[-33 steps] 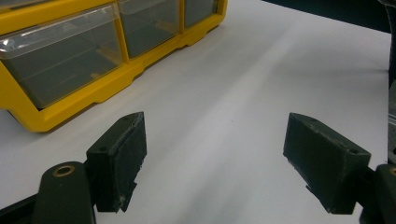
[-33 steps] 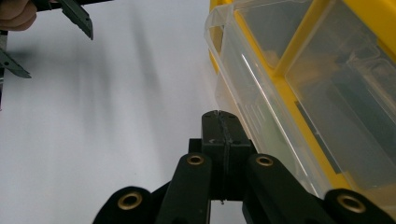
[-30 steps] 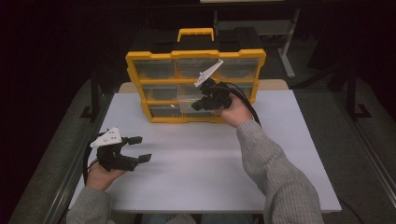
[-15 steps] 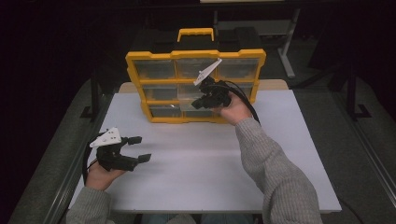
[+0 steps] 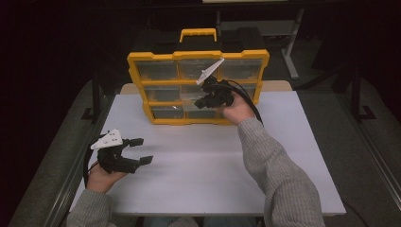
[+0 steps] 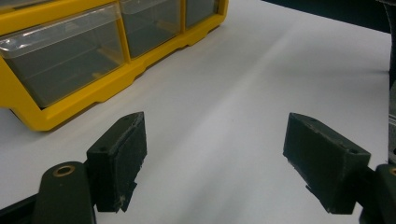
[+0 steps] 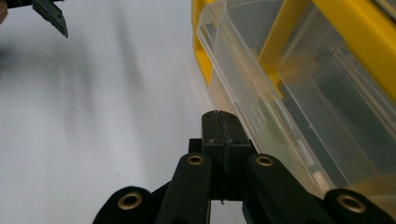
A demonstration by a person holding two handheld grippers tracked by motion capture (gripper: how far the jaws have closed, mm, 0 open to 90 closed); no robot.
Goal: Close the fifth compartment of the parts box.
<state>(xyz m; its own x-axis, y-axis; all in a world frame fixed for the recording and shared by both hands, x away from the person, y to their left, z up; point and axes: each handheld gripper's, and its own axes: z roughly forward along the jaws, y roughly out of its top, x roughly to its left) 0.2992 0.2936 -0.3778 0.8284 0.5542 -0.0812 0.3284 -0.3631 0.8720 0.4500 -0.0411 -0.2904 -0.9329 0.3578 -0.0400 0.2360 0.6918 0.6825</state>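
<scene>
Two tools at a white bench with a yellow drawer box standing at its far side.

Nearest, the left tool [image 5: 137, 151] hovered low over the near left part of the bench [image 5: 198, 165], its jaws spread wide with nothing between them, pointing toward the bench's middle. Farther off, the right tool [image 5: 202, 100] was held up against the front of the drawer box [image 5: 197, 85], its jaws pressed together with nothing seen between them, beside a clear drawer [image 7: 299, 98] pulled partway out of the frame. The box stood upright near the far edge, its long side running left to right, its drawer fronts facing the person and its handle [image 5: 198, 33] on top.
</scene>
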